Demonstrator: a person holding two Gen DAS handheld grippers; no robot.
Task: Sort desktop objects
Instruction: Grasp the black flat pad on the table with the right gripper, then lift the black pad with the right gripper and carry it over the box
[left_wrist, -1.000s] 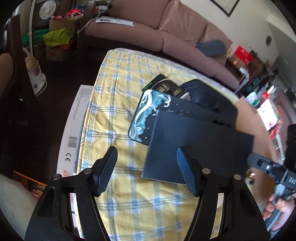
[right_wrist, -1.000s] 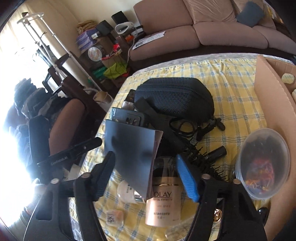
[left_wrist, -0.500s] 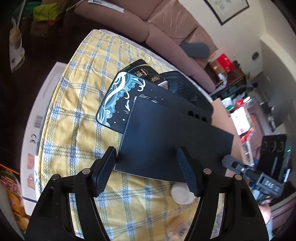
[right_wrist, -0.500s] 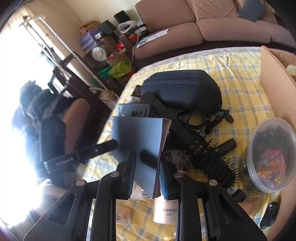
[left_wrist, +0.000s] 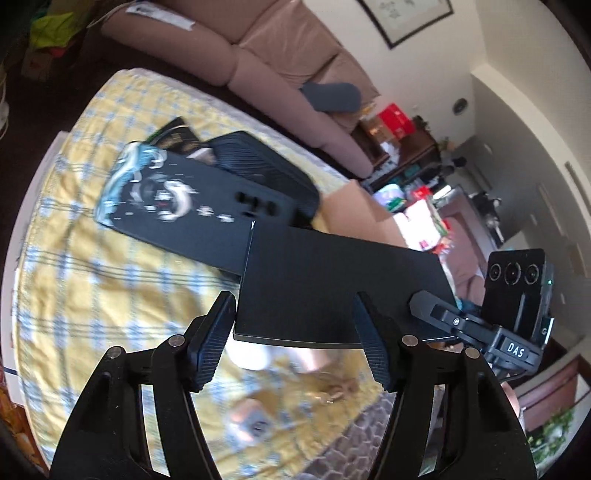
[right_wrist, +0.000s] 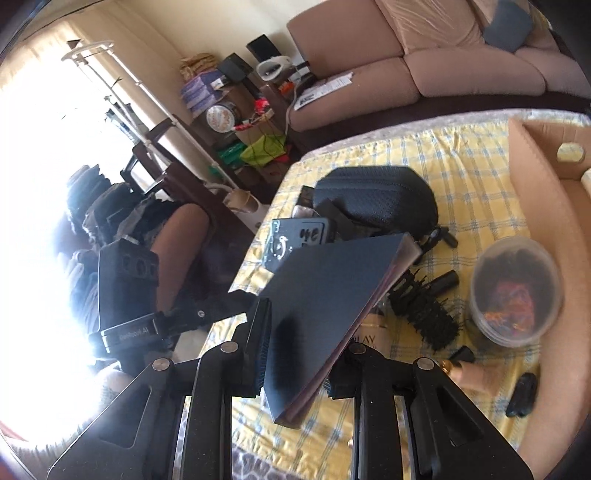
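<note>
Right gripper (right_wrist: 295, 354) clamps the dark notebook (right_wrist: 321, 306) by its lower edge at frame centre (lifted clear for sorting); left gripper (left_wrist: 291, 339) open, empty, below it.

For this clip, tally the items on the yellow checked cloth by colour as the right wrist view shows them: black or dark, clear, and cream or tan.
Black or dark: 5 (booklet, zip case, patterned phone case, hairbrush, small clip)
Clear: 1 (tub of hair ties)
Cream or tan: 2 (Olay bottle, cardboard box)
Total: 8
</note>
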